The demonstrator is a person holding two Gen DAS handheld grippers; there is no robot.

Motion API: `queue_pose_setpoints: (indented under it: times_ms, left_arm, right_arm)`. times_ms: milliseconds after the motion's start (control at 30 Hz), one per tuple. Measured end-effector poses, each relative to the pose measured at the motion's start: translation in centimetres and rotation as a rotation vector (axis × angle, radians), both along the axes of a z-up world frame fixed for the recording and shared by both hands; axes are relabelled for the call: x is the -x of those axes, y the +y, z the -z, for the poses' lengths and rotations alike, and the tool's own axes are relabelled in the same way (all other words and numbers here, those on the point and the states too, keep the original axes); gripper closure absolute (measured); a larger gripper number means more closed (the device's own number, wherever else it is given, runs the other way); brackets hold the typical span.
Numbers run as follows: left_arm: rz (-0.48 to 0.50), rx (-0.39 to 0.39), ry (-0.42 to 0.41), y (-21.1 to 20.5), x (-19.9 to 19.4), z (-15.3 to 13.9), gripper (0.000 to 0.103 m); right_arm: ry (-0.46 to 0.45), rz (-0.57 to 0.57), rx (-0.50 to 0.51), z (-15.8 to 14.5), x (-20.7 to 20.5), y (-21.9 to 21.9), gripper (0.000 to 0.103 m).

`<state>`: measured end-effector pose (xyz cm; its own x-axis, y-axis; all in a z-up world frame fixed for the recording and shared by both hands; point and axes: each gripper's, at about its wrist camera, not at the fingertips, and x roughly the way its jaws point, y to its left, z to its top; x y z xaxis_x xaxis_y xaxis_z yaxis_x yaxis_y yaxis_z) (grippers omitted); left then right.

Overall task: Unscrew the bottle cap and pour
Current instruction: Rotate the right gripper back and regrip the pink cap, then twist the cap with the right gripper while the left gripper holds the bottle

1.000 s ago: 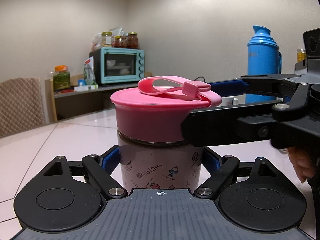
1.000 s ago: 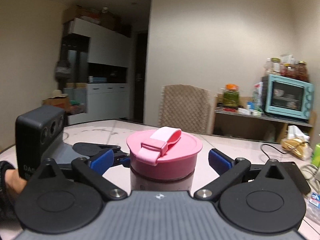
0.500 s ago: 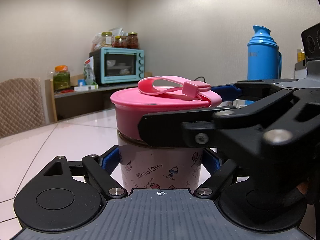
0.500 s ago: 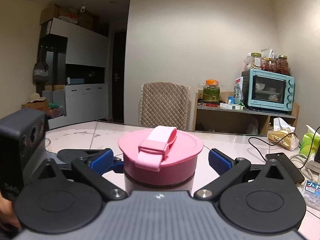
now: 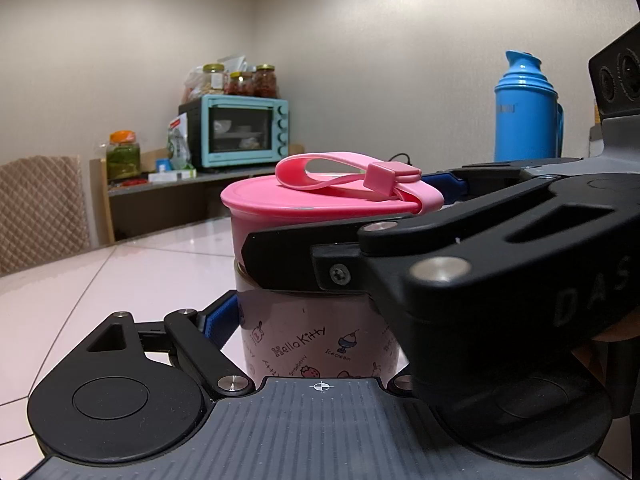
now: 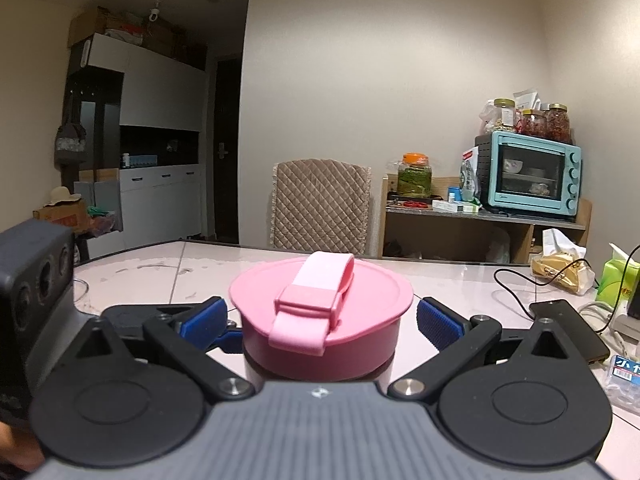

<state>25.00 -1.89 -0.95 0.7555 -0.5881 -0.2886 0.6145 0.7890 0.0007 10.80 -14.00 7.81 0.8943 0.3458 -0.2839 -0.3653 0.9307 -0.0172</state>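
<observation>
Bottle [image 5: 308, 340] with pink cap [image 6: 320, 312] stands upright on the pale table [image 5: 120, 276]. Left gripper [image 5: 316, 320], nearly level, clamps the printed body. Right gripper [image 6: 320, 320] straddles the cap, blue pads [image 6: 438, 324] apart from it, unclenched.

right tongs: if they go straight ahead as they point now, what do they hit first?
Most likely the pink cap, dead centre between the open right tongs, whose blue pads flank it without visibly touching. The cap sits on the bottle that the left tongs grip lower down. Exact gap unclear.
</observation>
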Motion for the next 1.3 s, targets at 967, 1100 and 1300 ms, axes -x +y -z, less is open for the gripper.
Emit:
queue_pose_setpoints:
  times_ms: [967,1100,1300]
  left_arm:
    - [0.001,0.000,0.000,0.14,-0.07,-0.01,0.014]
    - [0.001,0.000,0.000,0.14,-0.06,-0.03,0.014]
    - [0.001,0.000,0.000,0.21,-0.13,-0.01,0.014]
  right_arm:
    - [0.008,-0.029,-0.001,0.20,0.00,0.22,0.018]
    - [0.007,-0.049,0.000,0.22,-0.07,0.03,0.018]
    - [0.005,-0.095,0.003,0.17,-0.39,-0.50,0.018]
